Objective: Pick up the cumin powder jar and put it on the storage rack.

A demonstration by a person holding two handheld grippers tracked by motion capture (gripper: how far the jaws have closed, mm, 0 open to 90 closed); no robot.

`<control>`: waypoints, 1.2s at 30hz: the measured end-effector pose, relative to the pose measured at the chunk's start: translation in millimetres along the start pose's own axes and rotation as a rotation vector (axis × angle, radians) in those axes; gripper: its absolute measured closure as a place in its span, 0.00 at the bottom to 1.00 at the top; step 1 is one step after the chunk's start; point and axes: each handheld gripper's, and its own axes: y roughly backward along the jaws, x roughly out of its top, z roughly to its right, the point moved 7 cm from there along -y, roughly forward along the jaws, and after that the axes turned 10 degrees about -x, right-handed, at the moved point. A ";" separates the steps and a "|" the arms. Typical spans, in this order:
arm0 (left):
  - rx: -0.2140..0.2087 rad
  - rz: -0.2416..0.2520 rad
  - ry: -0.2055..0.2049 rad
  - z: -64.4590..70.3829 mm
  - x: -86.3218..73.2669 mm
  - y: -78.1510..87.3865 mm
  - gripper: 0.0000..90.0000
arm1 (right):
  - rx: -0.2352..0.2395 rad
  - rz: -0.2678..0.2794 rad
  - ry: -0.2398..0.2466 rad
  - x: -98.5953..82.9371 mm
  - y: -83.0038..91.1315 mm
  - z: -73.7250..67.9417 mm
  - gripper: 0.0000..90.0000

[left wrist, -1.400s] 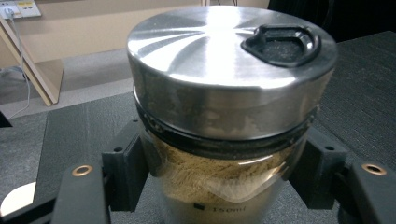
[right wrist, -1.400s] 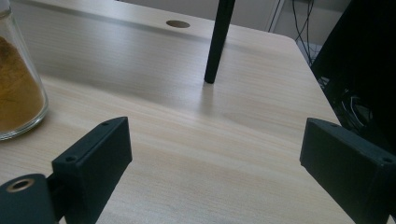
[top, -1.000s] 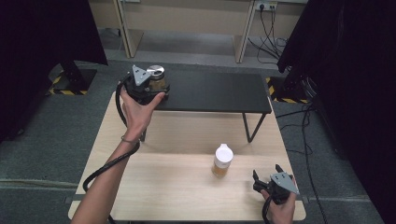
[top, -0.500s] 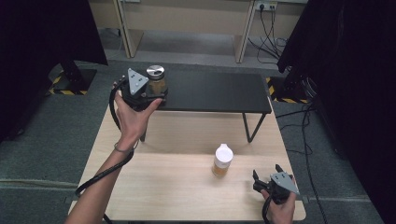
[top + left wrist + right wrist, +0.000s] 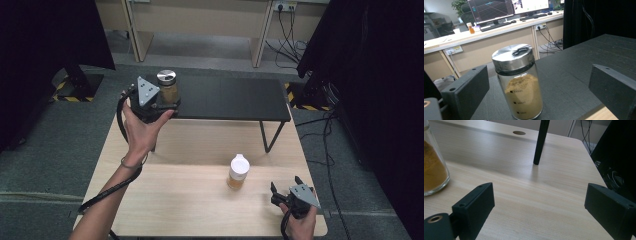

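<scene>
Two jars, two grippers, one black shelf. Nearest, right gripper [image 5: 286,187] low on the wooden table [image 5: 190,210], jaws spread, empty. Just beyond, one white-capped jar [image 5: 238,171] standing upright. Farther, left gripper [image 5: 162,102] with jaws wide, flanking but not touching one steel-lidded jar [image 5: 517,81] upright on the shelf [image 5: 230,97].

Grey carpet floor [image 5: 60,135], black curtains [image 5: 45,35], beige desk [image 5: 486,47], monitors [image 5: 491,10]
</scene>
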 end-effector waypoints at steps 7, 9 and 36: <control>-0.004 -0.002 -0.024 6.1 -5.8 9.5 0.03 | 0.000 -0.001 0.000 0.1 -0.2 0.0 0.10; -0.007 0.000 -0.014 7.8 -9.2 13.6 0.03 | 0.001 -0.001 -0.001 0.1 -0.2 0.1 0.10; -0.025 0.029 -0.047 39.3 -51.7 64.6 0.03 | 0.001 0.003 -0.007 -0.5 0.4 0.6 0.10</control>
